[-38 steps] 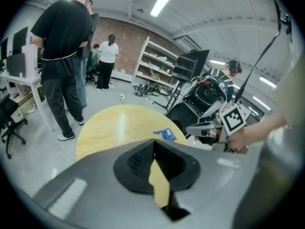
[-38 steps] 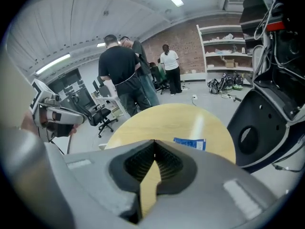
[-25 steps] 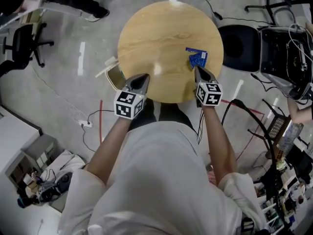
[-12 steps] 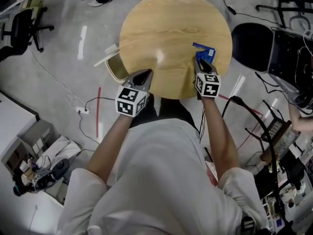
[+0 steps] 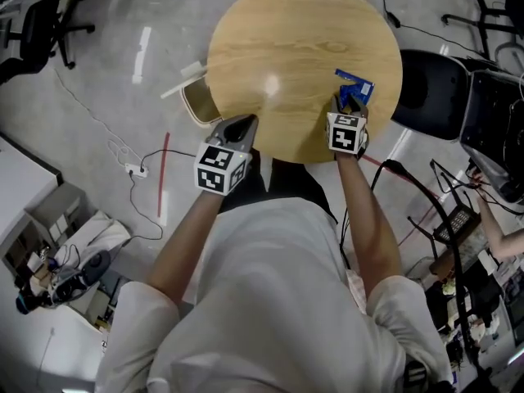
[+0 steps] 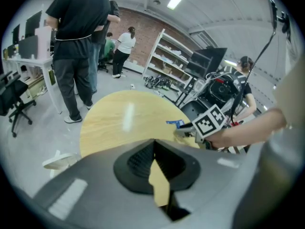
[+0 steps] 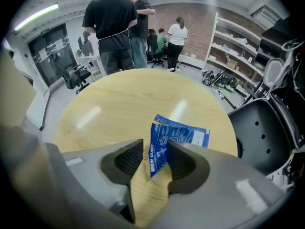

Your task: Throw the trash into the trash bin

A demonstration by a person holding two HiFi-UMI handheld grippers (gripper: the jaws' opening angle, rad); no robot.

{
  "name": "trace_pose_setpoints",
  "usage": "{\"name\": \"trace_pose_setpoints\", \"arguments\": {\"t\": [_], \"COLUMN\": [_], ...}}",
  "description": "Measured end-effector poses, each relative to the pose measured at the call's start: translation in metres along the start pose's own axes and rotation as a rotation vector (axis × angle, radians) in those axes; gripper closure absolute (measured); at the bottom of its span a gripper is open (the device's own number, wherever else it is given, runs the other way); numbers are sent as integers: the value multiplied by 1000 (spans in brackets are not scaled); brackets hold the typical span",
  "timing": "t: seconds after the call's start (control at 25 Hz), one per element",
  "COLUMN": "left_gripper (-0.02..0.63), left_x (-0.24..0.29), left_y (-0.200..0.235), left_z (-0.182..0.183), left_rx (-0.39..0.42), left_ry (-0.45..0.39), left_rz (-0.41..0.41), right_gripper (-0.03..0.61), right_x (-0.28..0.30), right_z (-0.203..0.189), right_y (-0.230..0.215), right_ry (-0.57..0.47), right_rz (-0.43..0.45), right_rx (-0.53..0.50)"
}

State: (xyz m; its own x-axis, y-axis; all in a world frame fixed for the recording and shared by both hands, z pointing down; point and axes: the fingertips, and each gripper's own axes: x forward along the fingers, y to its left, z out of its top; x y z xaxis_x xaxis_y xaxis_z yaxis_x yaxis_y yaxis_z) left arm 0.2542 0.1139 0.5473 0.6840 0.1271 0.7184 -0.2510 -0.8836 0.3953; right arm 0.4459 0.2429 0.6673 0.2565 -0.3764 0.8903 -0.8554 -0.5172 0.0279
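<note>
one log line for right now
right hand-held gripper: jaws just opening, packet between, ungripped | left hand-held gripper: shut, empty | packet: on table

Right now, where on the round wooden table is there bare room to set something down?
The round wooden table is bare across its left half, middle and far side. It is crowded only by the right rim, around the blue printed packet. A beige bin stands on the floor by the left rim.

Both grippers point downward. The left gripper (image 5: 244, 124) has its jaws together, empty; the right gripper (image 5: 350, 107) has just been opening its jaws, with a blue packet (image 7: 178, 136) between them.
</note>
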Motion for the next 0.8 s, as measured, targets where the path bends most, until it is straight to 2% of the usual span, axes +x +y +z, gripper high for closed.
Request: {"name": "trace_pose_setpoints", "arguments": {"t": [0.16, 0.28, 0.4, 0.56, 0.8], "left_gripper": [611, 611, 611, 611, 611], "left_x": [-3, -5, -6, -11, -20], "left_y": [5, 8, 12, 18, 20], "left_z": [-11, -15, -20, -23, -19], "left_rx": [-19, -30, -38, -43, -30], "left_ry": [2, 0, -3, -6, -16], "left_rz": [11, 16, 22, 26, 22], "right_gripper": [427, 536, 572, 577, 577], "right_x": [8, 9, 12, 9, -3], "right_z": [-5, -4, -4, 4, 13], "right_y": [0, -5, -5, -5, -2], "right_ry": [22, 17, 12, -18, -40], "right_rz": [-26, -61, -67, -83, -75], "right_rx": [-12, -8, -17, -40, -10]}}
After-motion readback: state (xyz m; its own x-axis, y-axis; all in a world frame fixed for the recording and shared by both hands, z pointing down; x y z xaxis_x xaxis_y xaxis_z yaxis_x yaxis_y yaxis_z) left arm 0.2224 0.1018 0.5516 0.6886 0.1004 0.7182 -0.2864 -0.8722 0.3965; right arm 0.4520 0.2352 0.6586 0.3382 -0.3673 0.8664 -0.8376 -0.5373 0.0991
